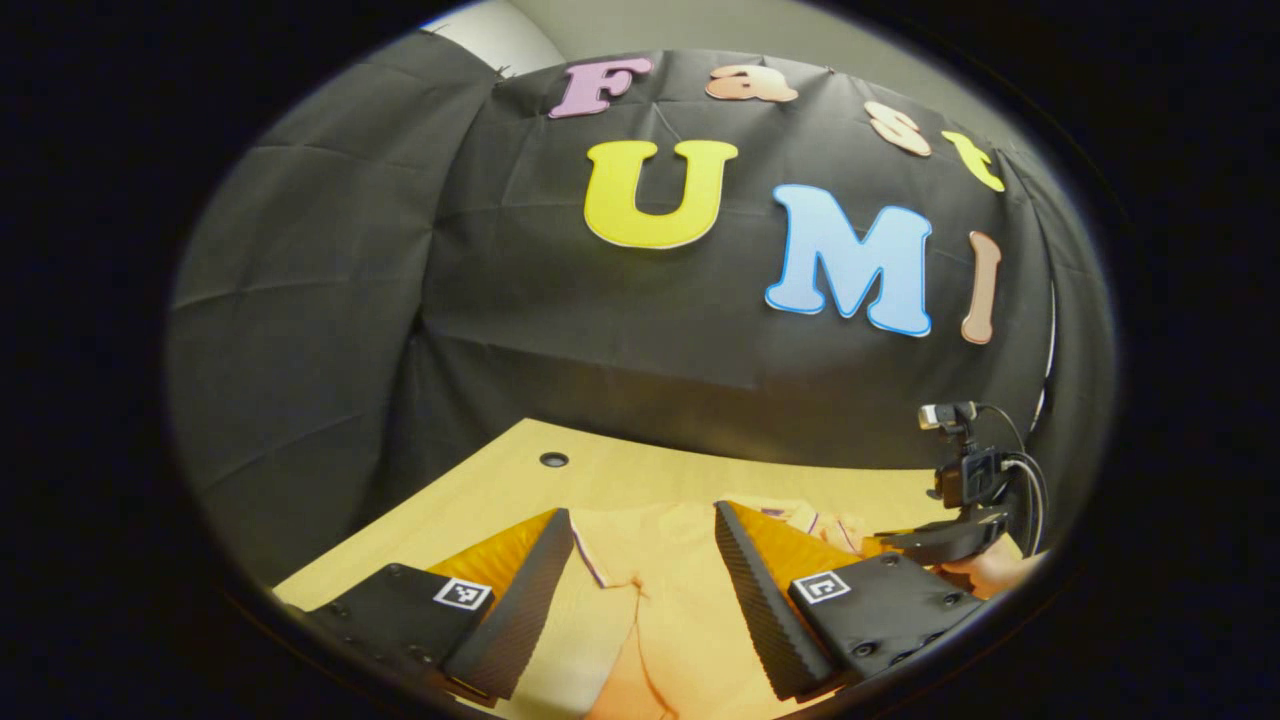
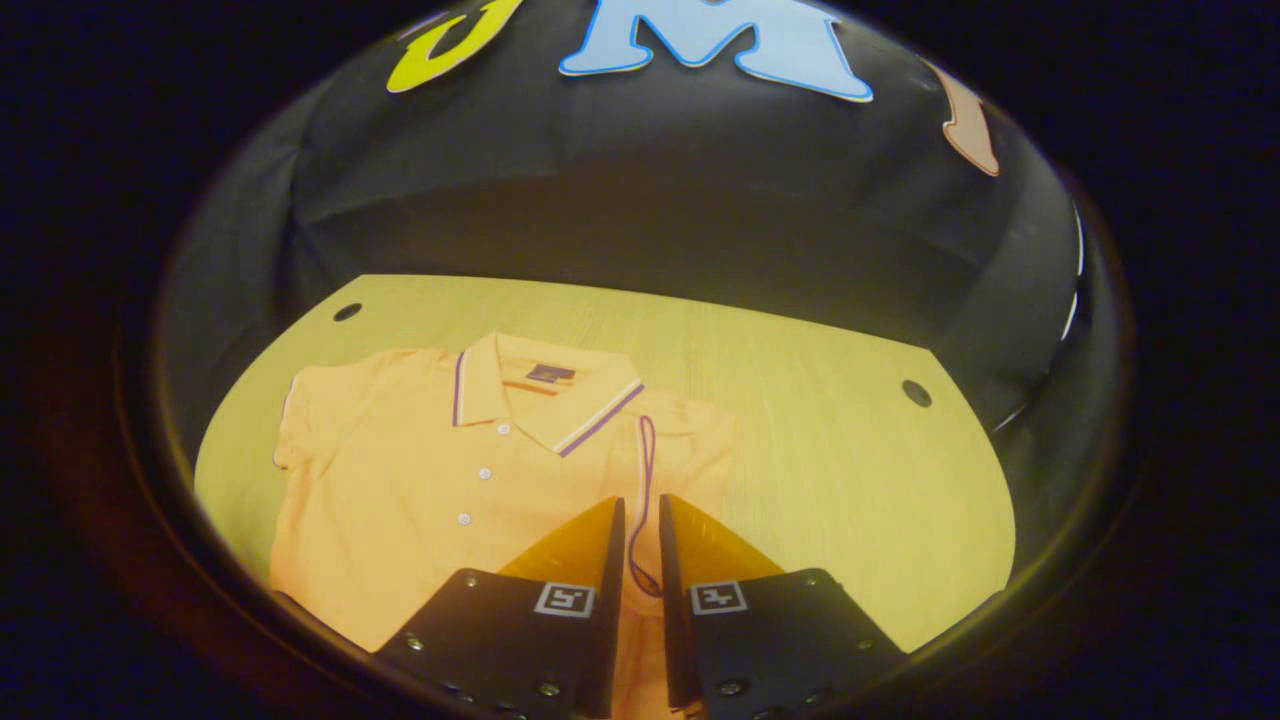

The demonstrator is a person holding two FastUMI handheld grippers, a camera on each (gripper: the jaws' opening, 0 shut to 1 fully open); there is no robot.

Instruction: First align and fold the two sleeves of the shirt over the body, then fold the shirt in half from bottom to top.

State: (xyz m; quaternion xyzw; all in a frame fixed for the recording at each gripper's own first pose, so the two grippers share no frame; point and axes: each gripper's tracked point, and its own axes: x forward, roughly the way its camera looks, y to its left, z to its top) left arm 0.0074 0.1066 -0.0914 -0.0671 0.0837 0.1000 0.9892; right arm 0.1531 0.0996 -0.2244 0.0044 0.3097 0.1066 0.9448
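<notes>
Right gripper view: shirt, orange polo, lies flat on the table, collar toward the far edge, buttons down the placket, body nearer the left side. One sleeve spread out at the shirt's left. The other sleeve lies folded in over the body, its trimmed hem running down between the fingers. Right gripper: jaws narrow, a slim gap between them; the sleeve hem sits in that gap, but whether both fingers press on it cannot be told. Two round holes near the table's far corners.

Left gripper view: left gripper over the shirt, jaws wide, nothing between them. Right gripper at the right, hand-held.
</notes>
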